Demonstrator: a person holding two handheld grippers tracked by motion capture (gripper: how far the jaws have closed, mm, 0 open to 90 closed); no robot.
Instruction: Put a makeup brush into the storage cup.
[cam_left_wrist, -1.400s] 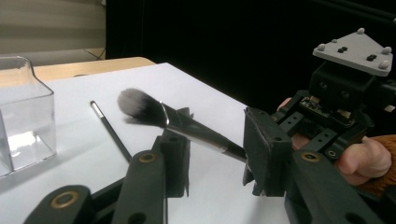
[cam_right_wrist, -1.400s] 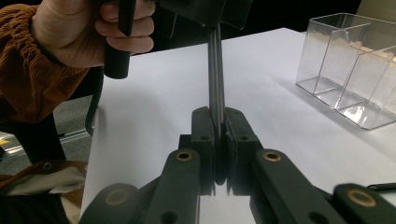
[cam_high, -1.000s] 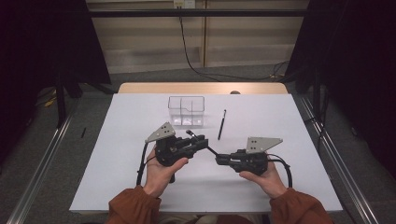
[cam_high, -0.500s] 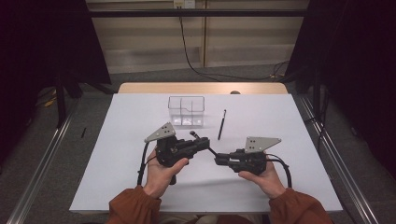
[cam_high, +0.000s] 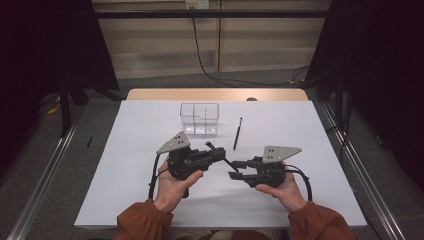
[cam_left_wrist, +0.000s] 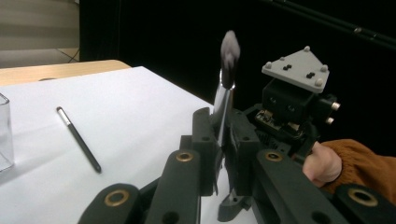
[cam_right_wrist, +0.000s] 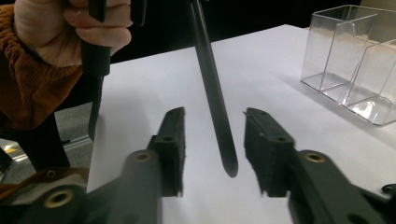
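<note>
Pinching a slim black makeup brush (cam_left_wrist: 227, 88) in my left gripper (cam_left_wrist: 219, 140); my right gripper (cam_right_wrist: 212, 156) gapes around its handle, untouching.

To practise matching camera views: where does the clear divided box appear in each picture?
High view: clear box, far middle of the table.
Left gripper view: box, left edge, cut off.
Right gripper view: box, upper right.
Shared landmark: white table.
</note>
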